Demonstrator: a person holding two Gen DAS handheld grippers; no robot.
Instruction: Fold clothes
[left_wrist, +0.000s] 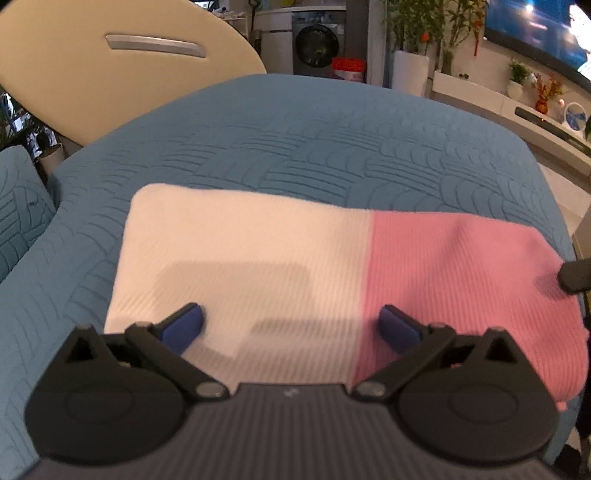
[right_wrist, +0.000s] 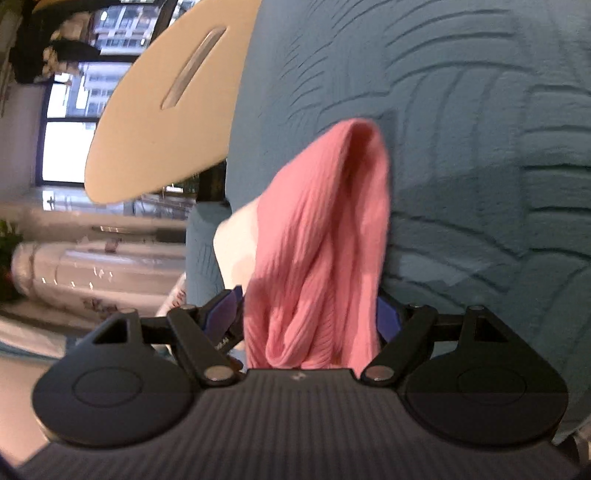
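Observation:
A ribbed knit garment, white on the left (left_wrist: 240, 251) and pink on the right (left_wrist: 461, 273), lies folded flat on a blue quilted bed (left_wrist: 295, 140). My left gripper (left_wrist: 291, 326) hovers open over its near edge, blue fingertips (left_wrist: 184, 325) wide apart, holding nothing. In the right wrist view, rolled sideways, my right gripper (right_wrist: 310, 317) is shut on the bunched pink end (right_wrist: 325, 240) of the garment, which is lifted off the bed (right_wrist: 480, 147). Part of the right gripper (left_wrist: 576, 275) shows at the pink end in the left wrist view.
A cream headboard (left_wrist: 110, 66) stands behind the bed at the left. A blue quilted pillow (left_wrist: 18, 214) sits off the left side. A washing machine (left_wrist: 317, 44), plants and a white counter (left_wrist: 480, 96) are beyond the bed.

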